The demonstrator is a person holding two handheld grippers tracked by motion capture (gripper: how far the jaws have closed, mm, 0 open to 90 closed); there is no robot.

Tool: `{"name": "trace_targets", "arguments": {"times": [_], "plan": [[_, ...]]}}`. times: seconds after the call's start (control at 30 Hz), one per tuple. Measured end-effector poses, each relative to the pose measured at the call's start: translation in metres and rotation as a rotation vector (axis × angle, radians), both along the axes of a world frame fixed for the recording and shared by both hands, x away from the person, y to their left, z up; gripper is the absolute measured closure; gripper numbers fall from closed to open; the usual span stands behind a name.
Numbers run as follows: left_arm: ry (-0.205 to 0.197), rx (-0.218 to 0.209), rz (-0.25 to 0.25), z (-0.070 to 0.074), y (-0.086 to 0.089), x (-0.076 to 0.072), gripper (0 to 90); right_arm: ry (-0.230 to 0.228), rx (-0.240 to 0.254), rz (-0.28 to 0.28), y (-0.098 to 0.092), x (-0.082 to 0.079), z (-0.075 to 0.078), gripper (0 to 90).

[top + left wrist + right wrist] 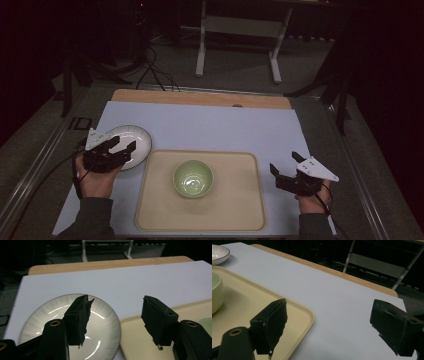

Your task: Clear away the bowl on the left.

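A white ribbed plate [136, 137] lies on the pale mat to the left of a beige tray [235, 200]. A light green bowl [193, 178] stands in the middle of that tray. My left gripper [125, 144] hovers over the plate's near right edge with its jaws open and nothing between them. In the left gripper view the plate [100, 325] lies under my left gripper [116, 300], with the tray [135, 337] and the bowl's rim [206, 321] to the right. My right gripper [284, 161] is open just right of the tray, over bare mat.
In the right gripper view my right gripper [329, 303] spans the tray's corner [297, 312] and the mat; the bowl [215, 292] and the plate [218, 252] sit at the left. A wooden strip [200, 97] borders the mat's far edge. A white table frame [240, 30] stands beyond.
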State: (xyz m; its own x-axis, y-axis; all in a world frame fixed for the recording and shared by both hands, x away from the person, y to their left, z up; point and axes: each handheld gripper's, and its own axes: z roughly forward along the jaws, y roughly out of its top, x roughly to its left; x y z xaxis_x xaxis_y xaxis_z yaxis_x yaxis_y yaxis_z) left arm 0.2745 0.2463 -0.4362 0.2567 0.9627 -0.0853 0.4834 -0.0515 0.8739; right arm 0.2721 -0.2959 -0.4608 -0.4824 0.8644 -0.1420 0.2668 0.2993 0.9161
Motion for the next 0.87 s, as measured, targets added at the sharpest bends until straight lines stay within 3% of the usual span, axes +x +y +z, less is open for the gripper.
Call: {"name": "trace_targets", "arguments": {"times": [0.2, 0.37, 0.6, 0.87], "plan": [[-0.003, 0.044, 0.02, -0.004, 0.013, -0.002, 37.9, 0.001, -0.001, -0.001, 0.0, 0.0, 0.0, 13.8], [-0.01, 0.056, 0.036, -0.01, 0.023, -0.005, 35.6, 0.0, 0.0, -0.001, 0.0, 0.0, 0.0, 13.8], [0.006, 0.082, 0.094, -0.019, 0.032, -0.009, 32.2, 0.0, 0.001, -0.003, 0.0, 0.0, 0.0, 13.8], [0.003, 0.077, 0.124, -0.021, 0.037, -0.013, 27.5, 0.002, 0.0, -0.007, 0.0, 0.0, -0.001, 13.8]]}}
